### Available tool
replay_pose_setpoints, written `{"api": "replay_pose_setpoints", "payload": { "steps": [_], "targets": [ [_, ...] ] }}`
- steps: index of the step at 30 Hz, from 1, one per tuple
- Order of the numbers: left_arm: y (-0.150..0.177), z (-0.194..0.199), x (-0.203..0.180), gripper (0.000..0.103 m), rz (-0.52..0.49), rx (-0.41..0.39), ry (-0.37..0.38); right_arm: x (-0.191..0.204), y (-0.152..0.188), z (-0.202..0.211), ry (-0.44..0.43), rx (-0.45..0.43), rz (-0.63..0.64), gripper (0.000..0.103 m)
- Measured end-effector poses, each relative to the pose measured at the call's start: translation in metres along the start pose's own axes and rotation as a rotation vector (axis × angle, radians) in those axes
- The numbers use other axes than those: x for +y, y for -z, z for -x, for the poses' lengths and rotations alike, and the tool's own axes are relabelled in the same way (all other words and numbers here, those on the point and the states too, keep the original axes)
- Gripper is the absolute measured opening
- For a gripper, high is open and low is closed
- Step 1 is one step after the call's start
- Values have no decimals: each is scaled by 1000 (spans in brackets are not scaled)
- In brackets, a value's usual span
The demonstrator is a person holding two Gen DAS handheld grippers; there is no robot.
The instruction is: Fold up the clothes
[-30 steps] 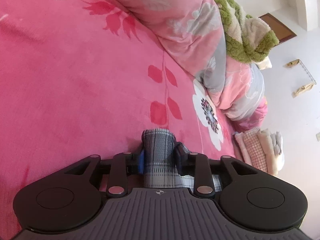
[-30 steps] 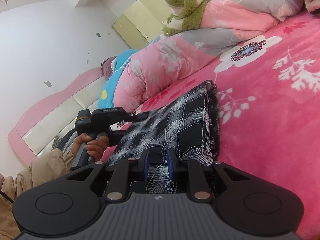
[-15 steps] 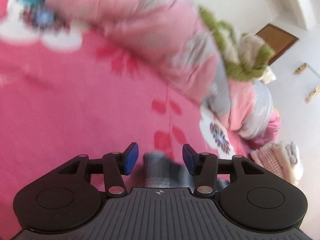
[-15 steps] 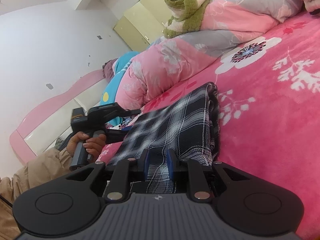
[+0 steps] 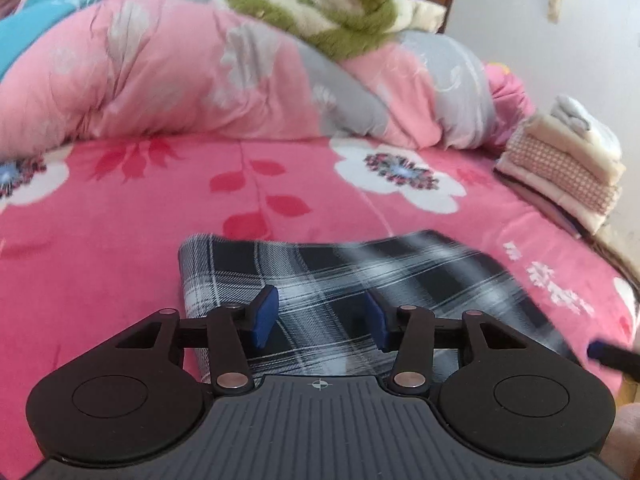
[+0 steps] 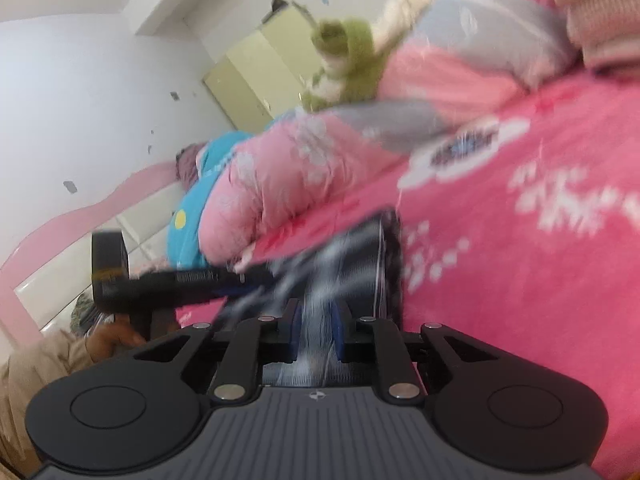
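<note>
Plaid garment [image 5: 360, 280] lies folded flat on the pink bedspread [image 5: 100, 240], long axis running left–right across the left wrist view. Left gripper [image 5: 320, 316] is spread wide and empty, hovering over the near-left part of the cloth. Right gripper [image 6: 314, 332] is pinched on the garment's opposite end – blurred. Right holds the cloth; left is nearer the free end
</note>
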State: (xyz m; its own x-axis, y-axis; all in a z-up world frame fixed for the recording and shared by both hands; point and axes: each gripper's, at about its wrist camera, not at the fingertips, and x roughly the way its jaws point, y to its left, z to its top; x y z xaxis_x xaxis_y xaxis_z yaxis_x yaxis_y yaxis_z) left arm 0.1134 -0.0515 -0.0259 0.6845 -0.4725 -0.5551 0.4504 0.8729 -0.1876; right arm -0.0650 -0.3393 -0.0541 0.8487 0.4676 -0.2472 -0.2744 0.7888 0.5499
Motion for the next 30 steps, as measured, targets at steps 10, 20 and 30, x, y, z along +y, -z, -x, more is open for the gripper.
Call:
{"api": "replay_pose_setpoints", "payload": {
  "steps": [10,20,30],
  "targets": [
    [14,8,-18,48,-132,47,-17,1,-51,-79,92,146,259,17],
    [19,5,-7,48,-74,76,16,6,-87,-120,125,216,283,13],
    [19,8,3,48,-17,69,51,-18,-93,-169,155,305,209,11]
  ]
}}
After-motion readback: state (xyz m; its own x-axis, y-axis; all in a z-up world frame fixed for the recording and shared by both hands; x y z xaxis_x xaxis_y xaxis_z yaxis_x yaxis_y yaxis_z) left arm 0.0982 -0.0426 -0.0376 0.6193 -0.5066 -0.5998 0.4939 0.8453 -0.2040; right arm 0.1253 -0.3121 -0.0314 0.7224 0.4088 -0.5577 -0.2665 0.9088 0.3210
